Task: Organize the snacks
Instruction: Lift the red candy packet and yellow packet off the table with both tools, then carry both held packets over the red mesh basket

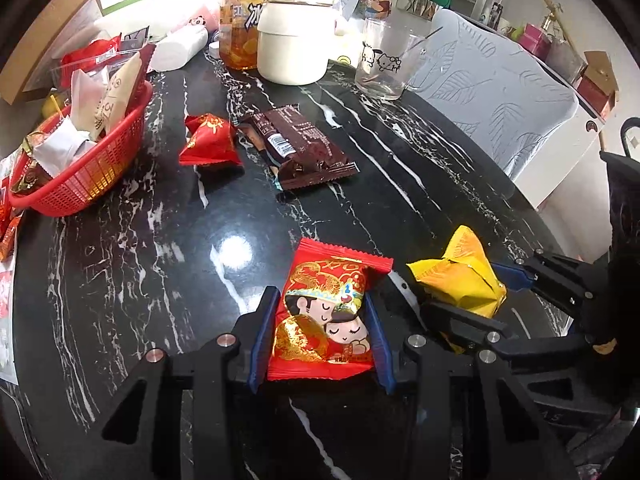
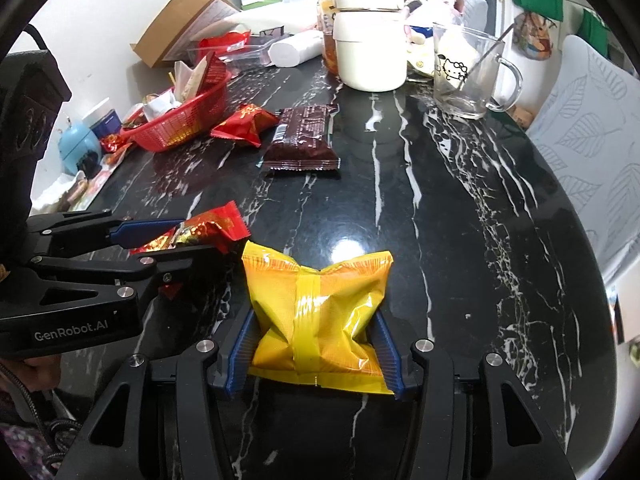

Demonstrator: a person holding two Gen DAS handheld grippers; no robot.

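Snacks: red packet (image 1: 324,316) pinched across its width in left gripper (image 1: 322,320); yellow packet (image 2: 320,316) likewise in right gripper (image 2: 316,344), pads denting its sides. Both sit near the table's (image 2: 440,220) near edge. Red basket (image 1: 80,176) at far left edge. Judgement: light, soft, crinkly film, slippery; grip mid-body, gently, contents may crush.

Home dining table (image 1: 120,280) — kettle (image 1: 294,36), cartoon glass mug (image 2: 468,74)
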